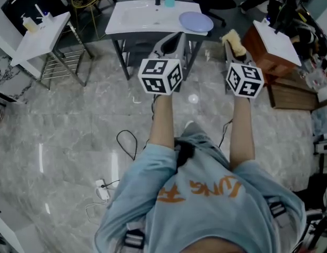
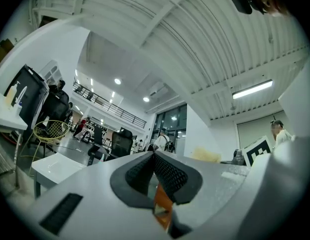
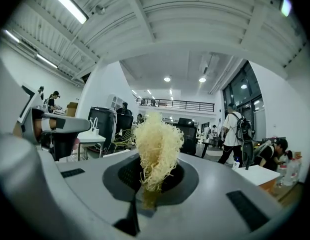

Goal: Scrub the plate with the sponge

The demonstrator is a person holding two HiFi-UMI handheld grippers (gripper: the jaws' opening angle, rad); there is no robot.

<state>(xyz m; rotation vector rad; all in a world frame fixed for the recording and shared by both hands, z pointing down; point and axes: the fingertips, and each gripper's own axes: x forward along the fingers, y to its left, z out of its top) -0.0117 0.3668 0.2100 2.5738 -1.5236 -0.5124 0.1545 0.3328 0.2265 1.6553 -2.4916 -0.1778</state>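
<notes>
Now the right claw (image 3: 151,180) pinches the yellow sponge (image 3: 155,139), up in the air near the counter (image 1: 132,19). The blue plate (image 1: 196,21) lies on that counter's right end. The left claw (image 2: 154,157) is shut tight, holding nothing.

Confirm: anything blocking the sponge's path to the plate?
Nothing visible. The right gripper holds the sponge short of the plate, which lies bare at the right end of the sink counter. The left gripper, shut, sits left of that path.

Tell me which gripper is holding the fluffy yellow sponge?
The right gripper. The yellow sponge is pinched in its fingers, while the left gripper is shut with nothing in it.
</notes>
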